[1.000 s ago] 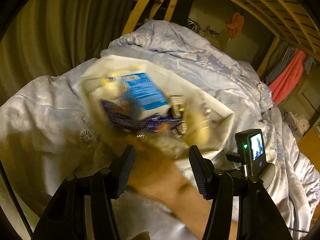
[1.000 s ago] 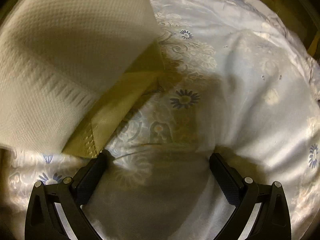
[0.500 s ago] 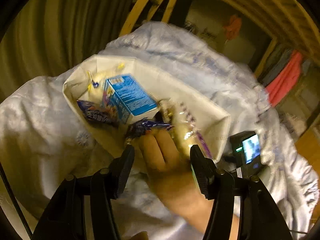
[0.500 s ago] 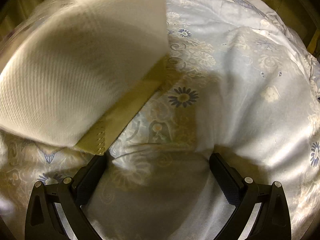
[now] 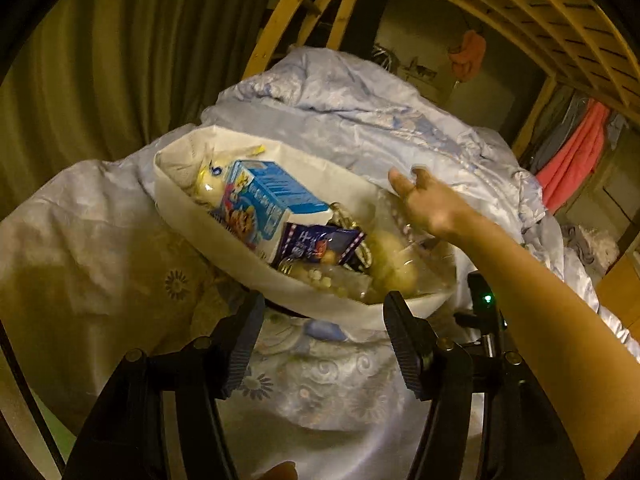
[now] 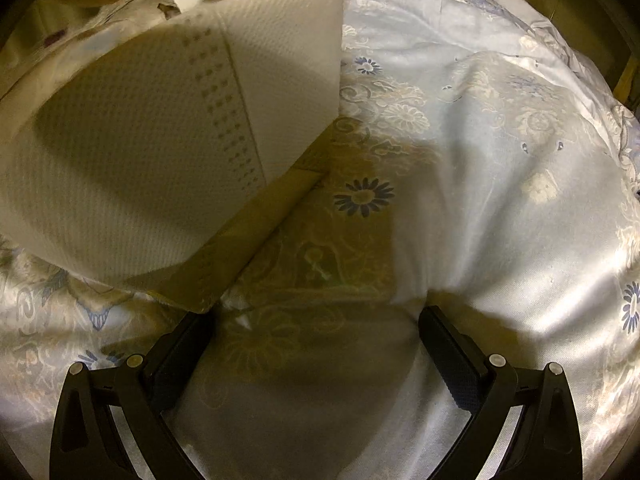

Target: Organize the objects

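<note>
The white fabric basket (image 5: 224, 252) is seen resting on the pale floral quilt (image 5: 340, 380) of the bed, already well filled: a blue carton (image 5: 272, 196), a dark snack packet (image 5: 320, 242) and clear bags of yellowish pieces are packed inside. A bare hand (image 5: 428, 208) is reached over the far rim. Sorting looks largely done; nothing loose is visible on the quilt. The left gripper (image 5: 320, 344) is held spread and empty just short of the basket; the right gripper (image 6: 316, 352) is likewise parted, empty, beside the basket's textured wall (image 6: 160, 140).
</note>
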`<state>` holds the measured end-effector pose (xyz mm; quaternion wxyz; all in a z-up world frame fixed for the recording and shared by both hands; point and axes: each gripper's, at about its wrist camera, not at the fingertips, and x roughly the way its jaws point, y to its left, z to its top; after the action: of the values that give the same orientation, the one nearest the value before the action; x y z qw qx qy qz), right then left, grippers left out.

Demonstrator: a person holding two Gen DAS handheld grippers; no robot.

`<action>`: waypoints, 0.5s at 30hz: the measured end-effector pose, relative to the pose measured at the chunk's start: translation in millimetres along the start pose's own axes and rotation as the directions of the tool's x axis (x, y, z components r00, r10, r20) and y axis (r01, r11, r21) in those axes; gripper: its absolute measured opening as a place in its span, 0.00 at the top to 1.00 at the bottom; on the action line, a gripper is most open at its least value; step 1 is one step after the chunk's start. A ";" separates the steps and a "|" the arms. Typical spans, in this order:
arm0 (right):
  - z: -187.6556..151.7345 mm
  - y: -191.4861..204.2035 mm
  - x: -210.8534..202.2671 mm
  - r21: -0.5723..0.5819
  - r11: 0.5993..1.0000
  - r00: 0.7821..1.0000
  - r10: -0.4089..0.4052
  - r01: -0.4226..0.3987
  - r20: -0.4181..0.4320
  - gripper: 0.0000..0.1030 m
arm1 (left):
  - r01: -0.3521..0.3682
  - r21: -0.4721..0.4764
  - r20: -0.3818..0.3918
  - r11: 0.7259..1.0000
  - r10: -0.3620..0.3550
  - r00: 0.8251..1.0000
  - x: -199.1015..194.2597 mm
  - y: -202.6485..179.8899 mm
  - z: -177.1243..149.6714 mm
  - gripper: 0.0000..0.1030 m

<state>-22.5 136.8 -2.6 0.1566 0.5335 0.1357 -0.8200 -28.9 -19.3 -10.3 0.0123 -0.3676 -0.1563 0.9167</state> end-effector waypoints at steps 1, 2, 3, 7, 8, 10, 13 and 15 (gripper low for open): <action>0.9 0.8 -1.6 -0.005 1.000 1.000 -0.005 0.005 0.000 0.00 | 0.003 -0.003 0.000 1.000 -0.003 1.000 -0.6 1.0 0.5 0.42; 1.7 1.2 -3.3 -0.008 1.000 1.000 -0.008 0.008 0.000 0.00 | 0.008 -0.006 0.005 1.000 -0.008 1.000 -3.0 3.0 -0.1 0.42; 2.5 0.9 -5.0 -0.010 1.000 1.000 -0.009 0.009 0.001 0.00 | 0.013 -0.008 0.013 1.000 -0.013 1.000 -5.9 4.4 0.1 0.42; 6.5 -4.2 -11.7 0.004 1.000 1.000 0.005 -0.005 0.004 0.00 | 0.056 -0.012 0.075 0.998 -0.055 0.996 -25.6 3.0 4.4 0.42; 7.5 -6.0 -13.4 0.009 1.000 1.000 0.012 -0.012 0.005 0.00 | 0.066 -0.009 0.092 0.998 -0.065 0.994 -31.4 2.2 5.8 0.42; 9.9 -8.6 -16.6 0.014 1.000 1.000 0.017 -0.017 0.005 0.00 | 0.098 -0.001 0.120 0.995 -0.097 0.988 -43.9 0.0 8.1 0.42; 11.8 -1.8 -20.4 -0.040 0.999 0.999 -0.032 0.032 0.007 0.00 | 0.160 0.018 0.160 0.987 -0.161 0.974 -67.9 -6.4 10.5 0.42; 14.3 2.8 -26.2 -0.069 0.995 0.998 -0.067 0.068 0.023 0.00 | 0.175 0.045 0.166 0.984 -0.180 0.970 -79.9 -14.8 10.7 0.42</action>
<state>-23.3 131.6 26.9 0.1488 0.5145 0.1805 -0.8250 20.8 -19.2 54.9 0.0865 -0.2726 -0.1750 0.9421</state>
